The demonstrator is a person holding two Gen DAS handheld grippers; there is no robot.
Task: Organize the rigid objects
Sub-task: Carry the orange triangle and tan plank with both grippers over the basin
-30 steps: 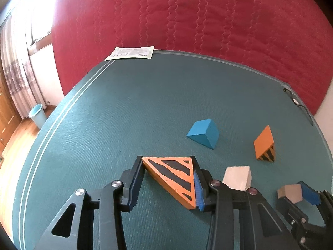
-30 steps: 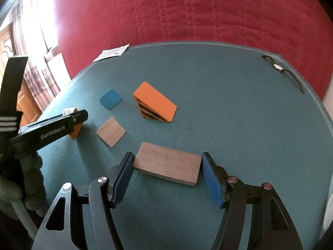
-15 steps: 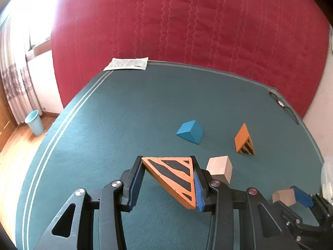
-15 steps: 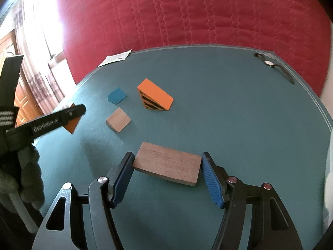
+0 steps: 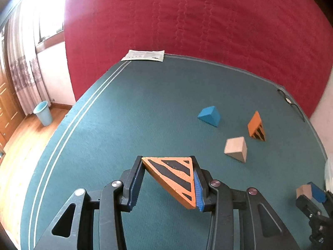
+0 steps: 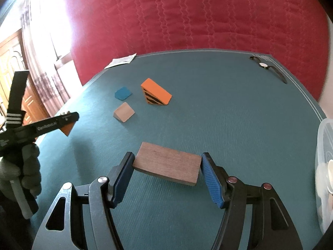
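Left claw (image 5: 168, 179) is clamped on an orange wedge with black stripes (image 5: 174, 177), held above the green tabletop (image 5: 145, 108); right claw (image 6: 167, 173) grips a flat brown wooden slab (image 6: 167, 164) by its short ends, also off the tabletop. Lying on the tabletop near each other: a blue wedge (image 5: 209, 116), a pale wooden wedge (image 5: 236, 149) and a second orange striped wedge (image 5: 256, 127). A clear plastic bin (image 6: 324, 166) sits at the right edge, contents too cut off to tell.
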